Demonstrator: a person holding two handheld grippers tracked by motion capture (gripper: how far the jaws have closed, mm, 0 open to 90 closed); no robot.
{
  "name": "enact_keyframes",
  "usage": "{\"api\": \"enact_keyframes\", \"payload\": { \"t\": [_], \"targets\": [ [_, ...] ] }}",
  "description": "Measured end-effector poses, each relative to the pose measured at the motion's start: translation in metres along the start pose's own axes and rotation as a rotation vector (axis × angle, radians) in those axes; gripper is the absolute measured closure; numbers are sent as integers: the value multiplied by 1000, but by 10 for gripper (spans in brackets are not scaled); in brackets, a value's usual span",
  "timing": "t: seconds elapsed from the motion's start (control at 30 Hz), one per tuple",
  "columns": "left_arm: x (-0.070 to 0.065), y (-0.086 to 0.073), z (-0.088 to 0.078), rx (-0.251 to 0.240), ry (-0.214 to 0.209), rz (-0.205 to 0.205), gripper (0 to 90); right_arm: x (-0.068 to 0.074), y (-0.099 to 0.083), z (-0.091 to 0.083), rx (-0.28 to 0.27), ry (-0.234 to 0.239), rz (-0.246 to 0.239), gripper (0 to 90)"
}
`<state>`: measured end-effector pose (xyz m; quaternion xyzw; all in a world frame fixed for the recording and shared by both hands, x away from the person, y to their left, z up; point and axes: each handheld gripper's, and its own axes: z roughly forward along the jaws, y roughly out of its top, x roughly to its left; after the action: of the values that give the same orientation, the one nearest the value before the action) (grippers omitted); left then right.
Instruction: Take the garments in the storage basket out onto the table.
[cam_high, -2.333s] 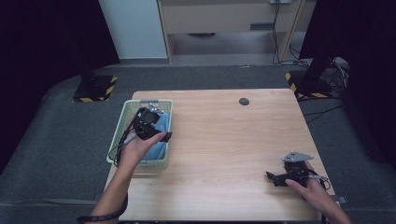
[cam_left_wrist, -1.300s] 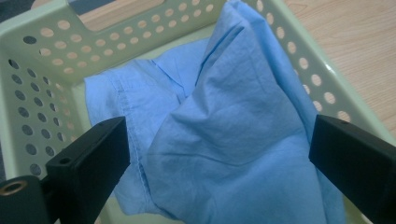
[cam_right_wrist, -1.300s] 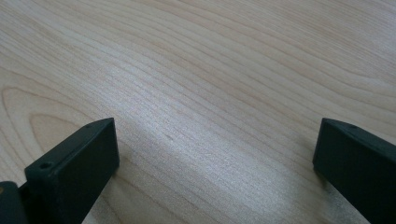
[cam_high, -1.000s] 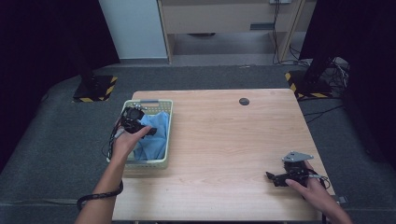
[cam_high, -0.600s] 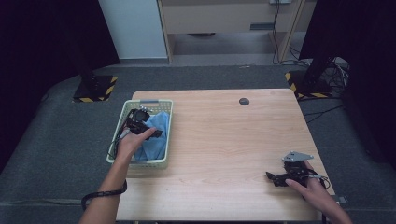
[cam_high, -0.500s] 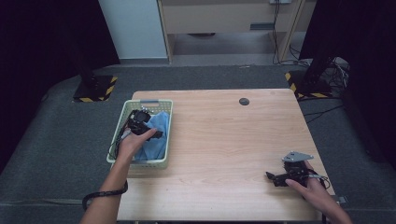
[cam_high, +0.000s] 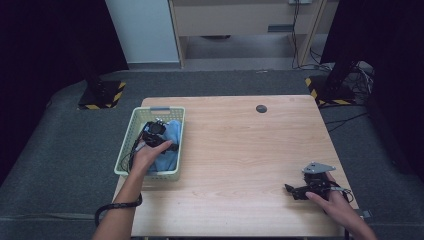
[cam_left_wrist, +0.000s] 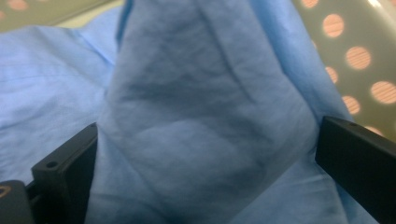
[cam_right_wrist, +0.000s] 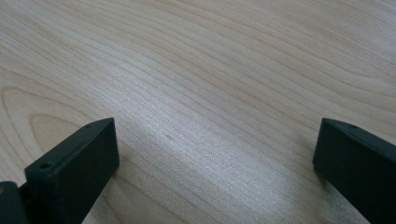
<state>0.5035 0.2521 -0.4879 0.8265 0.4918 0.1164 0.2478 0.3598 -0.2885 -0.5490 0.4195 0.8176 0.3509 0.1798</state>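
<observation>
**Inspector A:** Between the earliest frame and this one, the left gripper (cam_high: 156, 131) had shifted from the near-right part of the basket (cam_high: 131, 131) toward its far half, and sat low over the blue cloth (cam_high: 168, 150). The right gripper (cam_high: 300, 191) had not moved from the table's (cam_high: 240, 150) near right corner.

**Inspector B:** Jaw condition on the left?

**Inspector A:** Spread wide. The left gripper view showed a raised fold of the blue cloth (cam_left_wrist: 201, 116) standing between the two black jaws, cloth touching or nearly touching each, but not pinched.

**Inspector B:** And the right?

**Inspector A:** Released as well, jaws apart over bare wood grain in the right gripper view, holding nothing.

**Inspector B:** Location of the cloth?

**Inspector A:** Inside the pale green basket at the left side of the table, bunched toward the basket's right wall.

**Inspector B:** Significance?

**Inspector A:** In my judgement the left gripper was placed for a grasp: the fold was bracketed, and closing would take hold of it. The lift out of the basket was not yet begun. One risk noted: a shallow bite could let the fabric slip.
</observation>
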Motion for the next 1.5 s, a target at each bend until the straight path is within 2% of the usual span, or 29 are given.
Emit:
{"api": "enact_keyframes", "payload": {
  "t": [0.23,0.33,0.4,0.53,0.77,1.07,1.13,1.23,1.37,1.5],
  "targets": [
    [8,-6,9,-3,-69,2,0,0,0,0,0,1,1,5],
    [10,-6,13,3,-72,6,0,0,0,0,0,1,2,5],
    [10,-7,18,32,-60,19,0,0,0,0,0,1,1,5],
    [12,-7,22,43,-56,20,0,0,0,0,0,1,2,5],
    [12,-7,25,36,-45,12,0,1,0,0,0,0,2,5],
    [11,-6,26,51,-35,14,0,1,0,0,0,1,-1,5],
    [10,-5,26,60,-23,25,0,1,0,0,-1,2,-2,5],
    [5,-4,28,89,29,81,34,1,0,0,0,5,-4,5],
    [5,-2,27,104,34,70,54,1,0,0,0,5,-4,5],
    [7,1,25,107,44,55,122,1,0,0,0,6,-4,5]
  ]
}}
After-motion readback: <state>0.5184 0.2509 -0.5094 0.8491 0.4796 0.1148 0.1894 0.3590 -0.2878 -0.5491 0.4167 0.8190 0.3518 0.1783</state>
